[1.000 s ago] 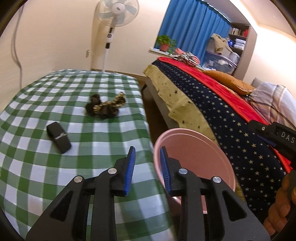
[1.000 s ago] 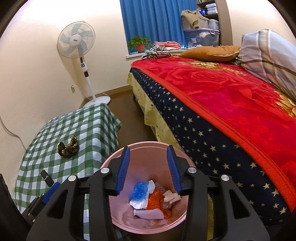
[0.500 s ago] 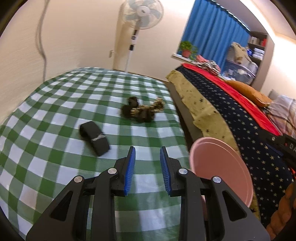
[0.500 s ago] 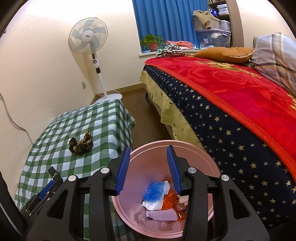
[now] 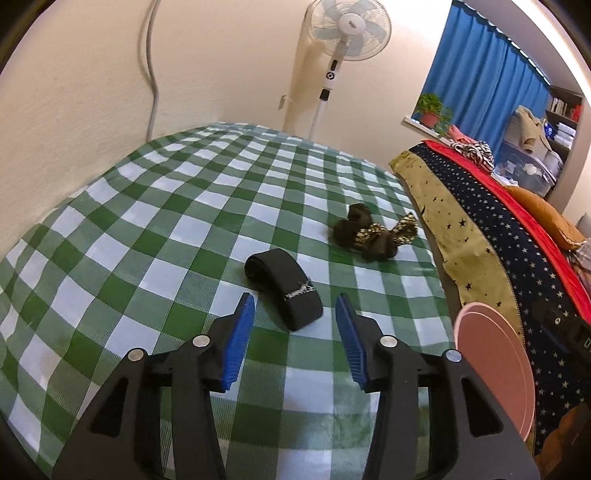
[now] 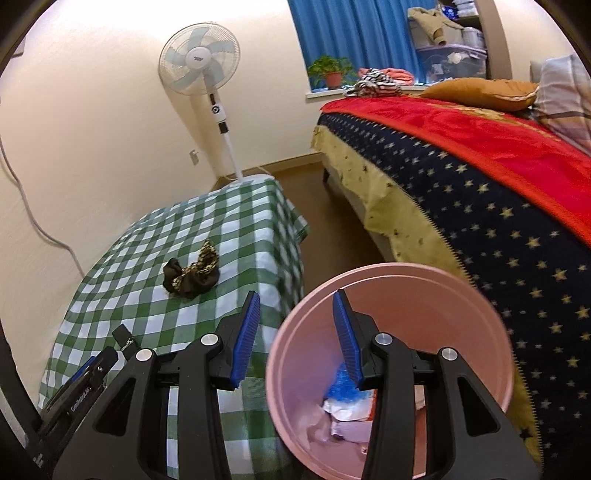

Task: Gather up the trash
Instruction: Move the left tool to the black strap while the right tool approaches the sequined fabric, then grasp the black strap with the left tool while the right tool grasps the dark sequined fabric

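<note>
My left gripper hangs over the table draped in a green-and-white checked cloth, tilted down toward it, and its blue-padded jaws have just been opening; they stand apart now with nothing pressed between them. Just beyond the tips lies a flat black folded band with a small silver trim, resting on the cloth and lined up with the gap, though I touch it nowhere. Farther along the table, near the edge that faces the bed, sits a crumpled dark brown and gold-patterned scrap of fabric, well clear of the band. My right gripper is held beside the table, and its jaws straddle the near rim of a round pink plastic bin: one blue pad is outside the wall, the other inside it. From this angle I cannot tell whether the pads actually press on the rim, though they look to be at rest around it. In the bottom of the bin I see a blue crinkled wrapper on top of white and pale paper scraps. The bin stands between the table and the bed with the navy star-patterned cover. A white standing fan is against the wall behind the table.
</note>
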`<state>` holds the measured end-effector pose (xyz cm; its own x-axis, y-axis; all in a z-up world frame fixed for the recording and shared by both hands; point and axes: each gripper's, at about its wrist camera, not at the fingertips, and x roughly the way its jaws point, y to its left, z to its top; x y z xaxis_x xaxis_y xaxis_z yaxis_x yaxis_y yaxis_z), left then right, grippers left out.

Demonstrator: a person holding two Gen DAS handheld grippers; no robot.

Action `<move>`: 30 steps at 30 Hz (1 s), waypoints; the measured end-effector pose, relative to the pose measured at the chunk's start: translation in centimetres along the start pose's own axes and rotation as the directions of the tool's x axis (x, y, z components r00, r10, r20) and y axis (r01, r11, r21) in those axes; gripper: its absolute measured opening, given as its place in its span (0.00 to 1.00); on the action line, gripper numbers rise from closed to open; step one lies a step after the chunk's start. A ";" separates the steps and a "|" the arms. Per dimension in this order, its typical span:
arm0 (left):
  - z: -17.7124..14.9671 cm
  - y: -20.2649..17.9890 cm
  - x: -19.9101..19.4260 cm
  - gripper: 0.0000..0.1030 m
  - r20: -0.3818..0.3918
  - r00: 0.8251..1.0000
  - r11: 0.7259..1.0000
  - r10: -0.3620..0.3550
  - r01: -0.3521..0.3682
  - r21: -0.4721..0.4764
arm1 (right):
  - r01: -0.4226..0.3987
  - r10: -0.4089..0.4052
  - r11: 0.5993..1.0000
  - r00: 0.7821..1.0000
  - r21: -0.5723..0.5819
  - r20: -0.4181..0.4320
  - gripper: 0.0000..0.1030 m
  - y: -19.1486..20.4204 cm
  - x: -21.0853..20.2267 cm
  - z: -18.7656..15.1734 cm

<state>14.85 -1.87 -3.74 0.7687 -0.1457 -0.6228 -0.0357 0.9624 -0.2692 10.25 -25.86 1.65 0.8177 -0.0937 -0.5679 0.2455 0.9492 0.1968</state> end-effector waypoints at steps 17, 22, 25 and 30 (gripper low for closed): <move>0.8 -1.0 3.4 0.44 -0.091 0.996 1.000 0.021 -0.020 0.011 | -0.110 0.109 0.994 0.991 -0.007 -0.076 0.41 2.9 5.7 0.8; 0.4 -0.6 4.0 0.40 -0.116 0.993 1.000 0.029 -0.029 -0.001 | -0.137 0.135 0.990 0.988 -0.026 -0.081 0.41 4.5 8.4 2.7; 0.5 -0.4 3.9 0.26 -0.119 0.992 0.999 0.045 -0.044 0.004 | -0.152 0.148 0.988 0.984 -0.032 -0.102 0.41 5.2 10.4 3.6; 0.5 -0.5 3.6 0.23 -0.110 0.992 0.998 0.057 -0.056 0.010 | -0.194 0.186 0.980 0.969 -0.035 -0.160 0.41 6.7 13.9 4.2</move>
<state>17.93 -2.73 -5.46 0.6903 -0.1150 -0.7143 -0.0727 0.9713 -0.2266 25.39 -22.03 -1.58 0.7550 0.1342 -0.6419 0.0634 0.9593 0.2751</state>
